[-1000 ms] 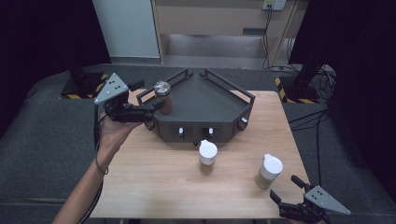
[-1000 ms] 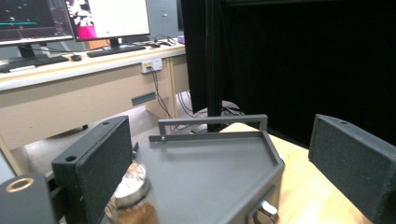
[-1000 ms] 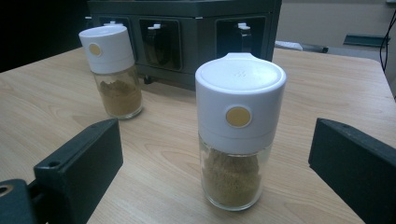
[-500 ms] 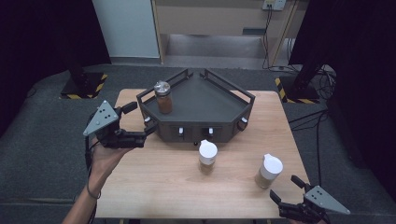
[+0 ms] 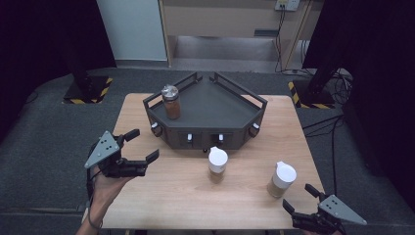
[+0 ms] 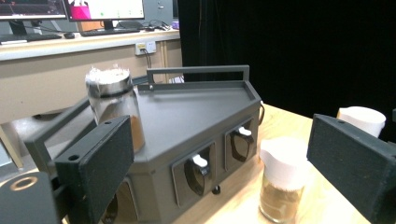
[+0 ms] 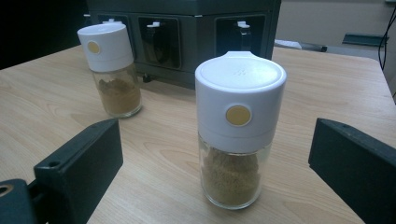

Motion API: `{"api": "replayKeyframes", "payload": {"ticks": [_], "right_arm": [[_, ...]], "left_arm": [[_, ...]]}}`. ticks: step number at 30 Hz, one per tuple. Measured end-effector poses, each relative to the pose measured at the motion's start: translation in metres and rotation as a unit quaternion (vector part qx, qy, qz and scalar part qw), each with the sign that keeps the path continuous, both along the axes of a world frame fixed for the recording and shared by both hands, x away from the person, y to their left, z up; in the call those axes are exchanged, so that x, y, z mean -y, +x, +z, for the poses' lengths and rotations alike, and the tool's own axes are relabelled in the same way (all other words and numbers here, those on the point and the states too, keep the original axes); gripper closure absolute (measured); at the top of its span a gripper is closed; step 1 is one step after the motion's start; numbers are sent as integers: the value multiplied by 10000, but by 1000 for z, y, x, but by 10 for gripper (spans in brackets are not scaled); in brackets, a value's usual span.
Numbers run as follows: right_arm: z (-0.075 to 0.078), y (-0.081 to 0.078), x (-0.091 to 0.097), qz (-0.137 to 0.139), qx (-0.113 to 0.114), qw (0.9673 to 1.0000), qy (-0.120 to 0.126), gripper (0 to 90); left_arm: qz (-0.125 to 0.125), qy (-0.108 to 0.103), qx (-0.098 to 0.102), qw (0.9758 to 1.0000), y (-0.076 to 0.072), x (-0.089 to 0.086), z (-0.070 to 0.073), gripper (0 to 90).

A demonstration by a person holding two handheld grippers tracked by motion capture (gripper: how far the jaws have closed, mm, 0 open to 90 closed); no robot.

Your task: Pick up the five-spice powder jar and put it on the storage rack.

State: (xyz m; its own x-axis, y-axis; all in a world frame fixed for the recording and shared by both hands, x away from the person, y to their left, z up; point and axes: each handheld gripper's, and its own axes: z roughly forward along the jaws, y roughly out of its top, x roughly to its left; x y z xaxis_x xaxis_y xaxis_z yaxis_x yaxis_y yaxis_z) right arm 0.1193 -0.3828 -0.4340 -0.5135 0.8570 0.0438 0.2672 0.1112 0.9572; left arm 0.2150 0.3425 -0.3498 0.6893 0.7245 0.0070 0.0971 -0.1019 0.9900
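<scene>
The dark grey angular metal rack [image 5: 210, 115] stands at the far middle of the light wooden surface [image 5: 161, 196] and now carries the glass spice jar with silver cap [image 5: 171, 102] upright on its left corner. A second ago the left gripper [image 5: 142, 147] was at that jar; it has since drawn back and down to the rack's near left, its jaws spread and holding nothing, having closed slightly. This indicates the first jar is placed. Two white-capped glass spice jars remain on the surface before the rack: one [image 5: 217, 165] just in front, the other [image 5: 281, 179] to the near right. The right gripper [image 5: 299, 198], jaws spread, empty, faces the latter, likely next for loading.
</scene>
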Motion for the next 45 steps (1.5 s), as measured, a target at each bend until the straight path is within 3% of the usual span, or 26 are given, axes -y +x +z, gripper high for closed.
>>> {"api": "replayKeyframes", "payload": {"ticks": [12, 22, 36, 45], "right_arm": [[0, 0, 0, 5, -8, 10000, -9, 30], [1, 0, -1, 6, -15, 10000, -16, 31], [1, 0, -1, 18, -15, 10000, -40, 32], [1, 0, -1, 38, -13, 10000, -30, 33]], "left_arm": [[133, -156, -325, 9993, -19, -13, -40, 65], [146, -207, -427, 9988, -28, -21, -70, 63], [287, -170, -639, 9974, -31, -31, -97, 60], [189, -145, -677, 9974, -30, -45, -107, 57]]}}
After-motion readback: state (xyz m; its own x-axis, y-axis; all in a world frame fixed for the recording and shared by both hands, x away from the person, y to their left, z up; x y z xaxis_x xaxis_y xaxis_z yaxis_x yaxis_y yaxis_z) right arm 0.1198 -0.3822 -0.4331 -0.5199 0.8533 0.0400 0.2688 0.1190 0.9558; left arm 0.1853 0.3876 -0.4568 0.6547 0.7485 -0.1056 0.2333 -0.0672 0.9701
